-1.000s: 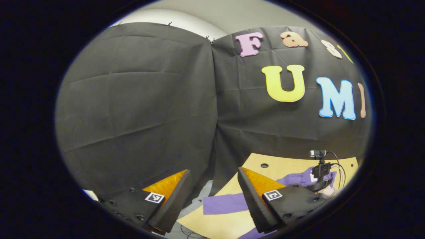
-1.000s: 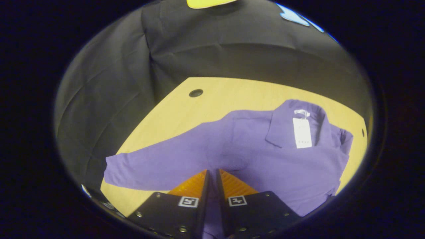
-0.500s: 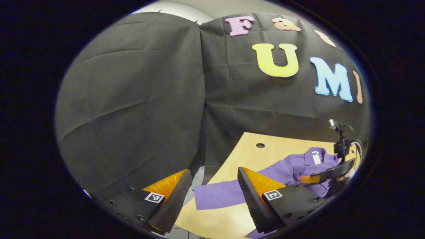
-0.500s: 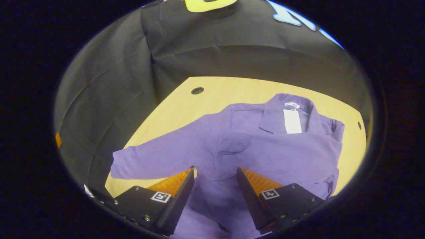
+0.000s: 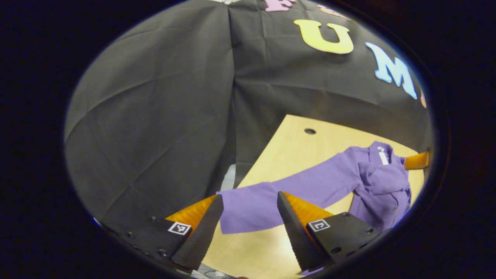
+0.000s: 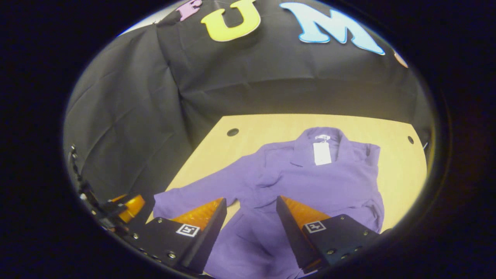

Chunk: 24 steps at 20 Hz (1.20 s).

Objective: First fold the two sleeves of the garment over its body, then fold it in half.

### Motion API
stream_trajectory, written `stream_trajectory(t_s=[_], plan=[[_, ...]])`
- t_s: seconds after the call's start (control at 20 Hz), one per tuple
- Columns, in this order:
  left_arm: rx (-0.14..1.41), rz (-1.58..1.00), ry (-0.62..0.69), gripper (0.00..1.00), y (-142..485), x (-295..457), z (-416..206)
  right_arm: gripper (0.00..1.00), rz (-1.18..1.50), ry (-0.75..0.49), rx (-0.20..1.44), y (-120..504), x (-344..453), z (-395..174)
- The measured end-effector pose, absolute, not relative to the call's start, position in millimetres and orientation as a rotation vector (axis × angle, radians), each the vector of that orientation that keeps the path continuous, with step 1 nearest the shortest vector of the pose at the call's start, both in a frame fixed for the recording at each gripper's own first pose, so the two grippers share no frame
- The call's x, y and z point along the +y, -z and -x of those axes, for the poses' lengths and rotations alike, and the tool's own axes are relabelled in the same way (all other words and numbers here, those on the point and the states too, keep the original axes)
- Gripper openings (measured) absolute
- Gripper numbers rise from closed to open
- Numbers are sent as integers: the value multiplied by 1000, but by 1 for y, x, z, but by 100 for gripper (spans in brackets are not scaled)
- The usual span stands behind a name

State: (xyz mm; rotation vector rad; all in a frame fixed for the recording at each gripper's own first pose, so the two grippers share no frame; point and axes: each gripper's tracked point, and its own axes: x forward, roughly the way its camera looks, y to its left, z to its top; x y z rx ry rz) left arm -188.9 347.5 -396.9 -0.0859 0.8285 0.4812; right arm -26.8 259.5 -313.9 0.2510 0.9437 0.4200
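The purple long-sleeved collared shirt (image 6: 310,182) lies flat on the light wooden tabletop (image 6: 399,170), collar toward the far edge by the black cloth wall, with a white paper tag (image 6: 321,153) at the neck. One sleeve looks already folded over the body; the other long sleeve (image 5: 294,190) stretches out toward the tabletop's left edge, and its cuff seems to reach right to that edge or just past it. The left gripper (image 5: 250,217) has its jaws spread wide with nothing between them, hanging over that cuff end. The right gripper (image 6: 248,223) is also spread wide and empty, above the shirt's lower body. I'd say this fabric is light, soft and floppy, so it'll sag and bunch if grabbed mid-sleeve; pinching near the cuff seems the best bet. There's plenty of bare wood behind the collar and toward the right edge, but the left edge is close, so the cuff could slide off.
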Motion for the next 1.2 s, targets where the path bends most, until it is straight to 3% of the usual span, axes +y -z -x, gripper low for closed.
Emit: stream_trajectory(t_s=[0.5,0.95,1.05,1.15,1.2], plan=[[1002,165,-553,95,501,352,192,83,-239,-326,886,287,198,26],[1024,235,-593,96,520,351,197,83,-269,-261,915,298,171,21],[1015,228,-583,86,522,347,192,83,-272,-259,924,302,169,22],[1005,212,-576,55,525,347,187,83,-276,-261,931,306,169,23],[1000,207,-588,34,523,351,187,83,-274,-262,932,306,168,23]])
